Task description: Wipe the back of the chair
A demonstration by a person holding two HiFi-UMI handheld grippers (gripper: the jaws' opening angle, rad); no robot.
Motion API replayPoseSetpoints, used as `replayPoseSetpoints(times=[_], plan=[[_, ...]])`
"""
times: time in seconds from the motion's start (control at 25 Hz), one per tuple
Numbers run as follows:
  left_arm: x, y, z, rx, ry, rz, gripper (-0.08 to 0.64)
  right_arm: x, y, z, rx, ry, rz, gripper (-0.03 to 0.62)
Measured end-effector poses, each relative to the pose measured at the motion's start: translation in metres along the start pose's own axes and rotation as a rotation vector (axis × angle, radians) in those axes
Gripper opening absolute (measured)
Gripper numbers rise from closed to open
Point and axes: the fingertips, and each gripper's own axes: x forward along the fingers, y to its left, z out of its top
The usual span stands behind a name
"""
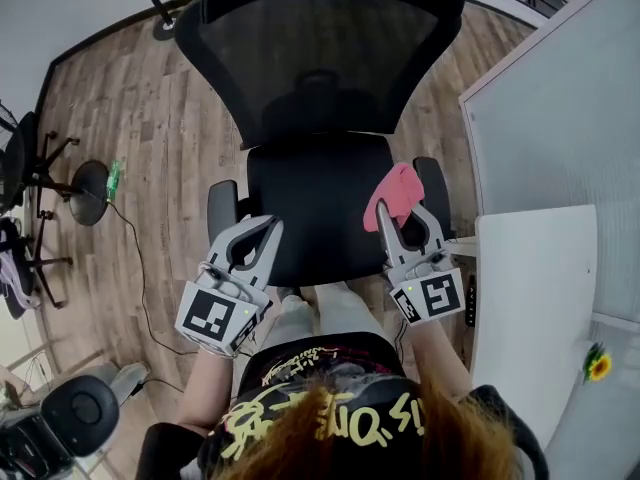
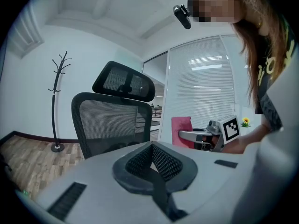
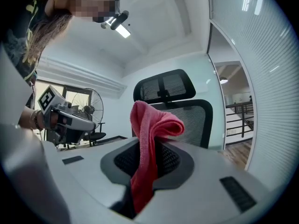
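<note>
A black mesh office chair (image 1: 320, 58) stands in front of me, its back (image 2: 110, 120) facing me beyond the black seat (image 1: 315, 208). My right gripper (image 1: 405, 213) is shut on a pink cloth (image 1: 395, 193), which sticks up between its jaws (image 3: 149, 139) over the seat's right side. My left gripper (image 1: 268, 230) hovers over the seat's left front corner, its jaws closed together with nothing in them (image 2: 152, 160). Both grippers are short of the chair back (image 3: 191, 115).
A white desk (image 1: 535, 298) and a frosted partition (image 1: 560, 118) stand close on the right. A coat stand base (image 1: 165, 23) sits far left, another chair (image 1: 30, 168) and a cable at the left on the wood floor. The chair's armrests (image 1: 222, 208) flank the seat.
</note>
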Motion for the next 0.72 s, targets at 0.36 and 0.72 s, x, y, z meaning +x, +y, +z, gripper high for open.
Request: replayPoseSetpoints(times=[0.36,0.72], plan=[[0.029,0.005,-0.018,-0.045,0.016,0.063,-0.006,0.041,-0.107,-0.033,-0.073,0.055,-0.102,0.060],[0.049,0.018,-0.029,-0.074,0.021,0.155,-0.006,0.099,-0.192,-0.052,-0.097,0.077,-0.190,0.061]])
